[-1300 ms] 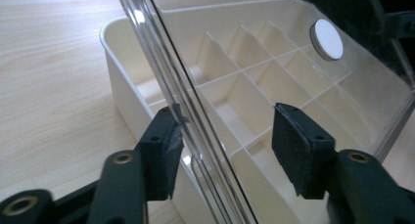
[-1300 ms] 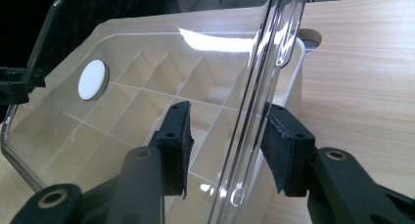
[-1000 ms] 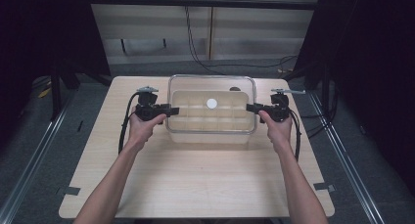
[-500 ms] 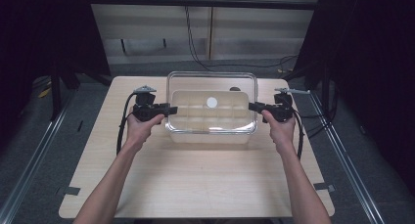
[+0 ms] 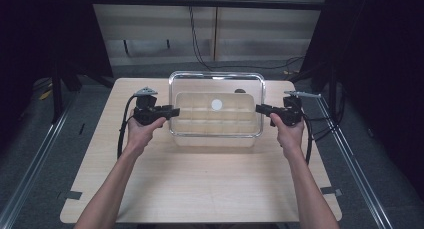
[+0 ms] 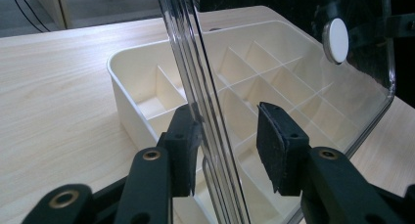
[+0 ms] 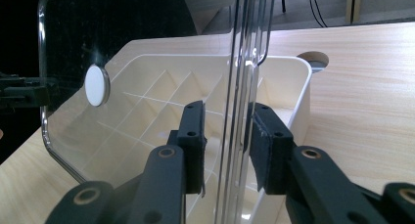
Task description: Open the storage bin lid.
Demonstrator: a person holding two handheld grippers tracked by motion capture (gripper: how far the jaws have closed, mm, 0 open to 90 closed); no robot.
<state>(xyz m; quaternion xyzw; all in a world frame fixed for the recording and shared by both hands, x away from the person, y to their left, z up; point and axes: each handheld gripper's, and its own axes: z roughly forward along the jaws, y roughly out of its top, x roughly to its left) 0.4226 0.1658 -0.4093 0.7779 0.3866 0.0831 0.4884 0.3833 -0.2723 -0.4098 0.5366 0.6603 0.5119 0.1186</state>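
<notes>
Table: pale wood-grain top with rounded corners; it carries a cream tray and, above that, a clear lid held by two grippers.

Cream tray: a rectangular box split by thin walls into many small compartments, sitting on the table toward its far middle. Both gripper views show compartments that look bare.

Clear lid: a transparent rectangular lid with rounded corners and a ribbed rim, lying over the tray in the high view and reaching past it on the far side. In the gripper views its edge runs nearly upright through the frame.

White disc: a small round white mark on the lid, near its middle.

Left gripper: at the lid's left edge, held in the person's left hand. Its fingers straddle the rim; one pad sits at the plastic, the other stands off with a visible gap, so the grip is loose or partly open.

Right gripper: at the lid's right edge, held in the right hand. Its fingers lie close on either side of the rim, narrowly spaced; whether both pads press the plastic, I cannot tell.

Forearms: both come in from the bottom of the high view, spread to either side of the tray.
</notes>
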